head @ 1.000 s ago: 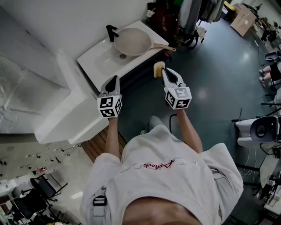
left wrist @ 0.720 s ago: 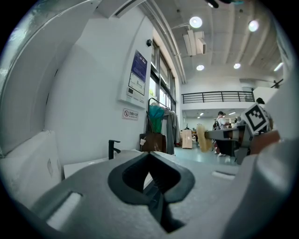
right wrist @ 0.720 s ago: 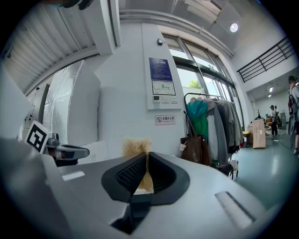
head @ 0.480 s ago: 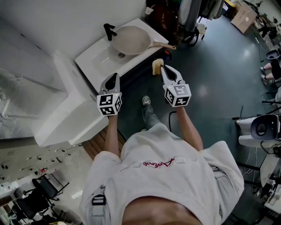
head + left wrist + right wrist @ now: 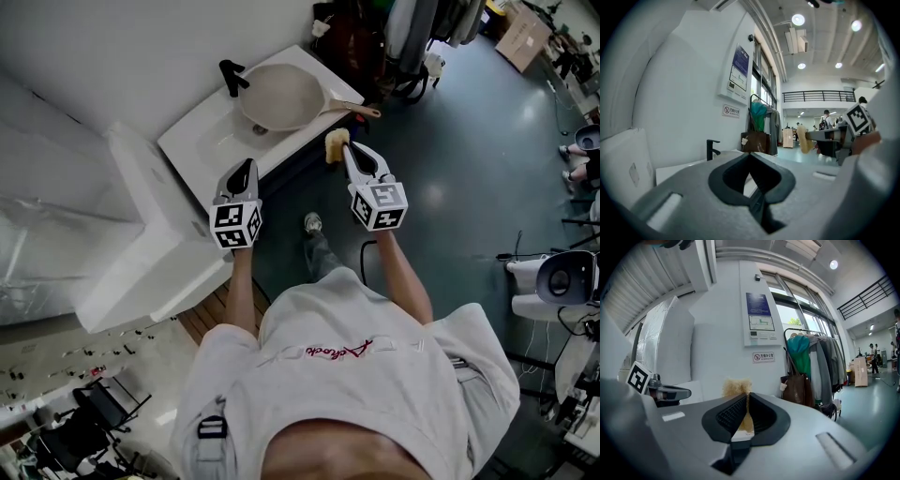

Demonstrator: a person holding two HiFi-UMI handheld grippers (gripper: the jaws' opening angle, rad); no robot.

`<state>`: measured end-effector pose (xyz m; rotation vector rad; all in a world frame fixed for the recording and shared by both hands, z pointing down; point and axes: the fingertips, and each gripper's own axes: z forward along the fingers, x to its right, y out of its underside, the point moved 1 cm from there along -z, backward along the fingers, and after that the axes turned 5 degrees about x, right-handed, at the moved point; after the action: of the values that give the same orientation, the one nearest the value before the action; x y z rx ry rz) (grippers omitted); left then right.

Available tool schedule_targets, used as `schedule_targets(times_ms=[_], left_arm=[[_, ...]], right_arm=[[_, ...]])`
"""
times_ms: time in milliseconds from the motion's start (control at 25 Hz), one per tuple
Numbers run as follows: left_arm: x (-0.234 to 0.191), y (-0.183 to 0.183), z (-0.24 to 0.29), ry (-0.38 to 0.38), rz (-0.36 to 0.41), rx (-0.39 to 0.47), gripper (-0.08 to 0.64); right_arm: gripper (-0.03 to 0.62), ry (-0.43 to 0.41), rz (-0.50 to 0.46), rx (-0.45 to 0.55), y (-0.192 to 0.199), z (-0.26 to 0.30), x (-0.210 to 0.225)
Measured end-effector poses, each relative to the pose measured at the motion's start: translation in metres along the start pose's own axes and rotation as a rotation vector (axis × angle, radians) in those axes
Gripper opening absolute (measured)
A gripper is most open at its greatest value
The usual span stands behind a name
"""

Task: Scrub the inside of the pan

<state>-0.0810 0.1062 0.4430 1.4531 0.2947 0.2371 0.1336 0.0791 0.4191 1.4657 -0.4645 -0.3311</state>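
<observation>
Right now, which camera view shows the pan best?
The head view: the beige pan lies whole in the white sink, its handle reaching past the rim. The left gripper view shows the black faucet and the sink's edge, but no pan. The right gripper view shows none of it, just the sponge between its jaws.

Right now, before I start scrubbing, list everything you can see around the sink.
pan: one, beige, lying in the sink, handle pointing right
sink: one, white, against the wall ahead
tap: one, black, at the pan's left rim
sponge: one, yellow, between the right gripper's jaws
clothes rack: one, hung with clothes, right of the sink
bag: one, brown, under the rack
left gripper: grey, jaws together, empty
right gripper: grey, clamped on the sponge
</observation>
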Motion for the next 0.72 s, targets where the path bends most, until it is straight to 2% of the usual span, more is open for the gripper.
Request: schedule_targets(times_ms=[440,720], left_arm=[[-0.042,-0.002,0.067,-0.02,-0.009,-0.026,0.0],[-0.073,-0.012,0.127,-0.035,-0.007,-0.033,0.0]], right_arm=[[0.025,-0.018,0.02,-0.025,0.005,0.078,0.023],[0.025,-0.032,0.027,-0.026,-0.004,0.146,0.049]])
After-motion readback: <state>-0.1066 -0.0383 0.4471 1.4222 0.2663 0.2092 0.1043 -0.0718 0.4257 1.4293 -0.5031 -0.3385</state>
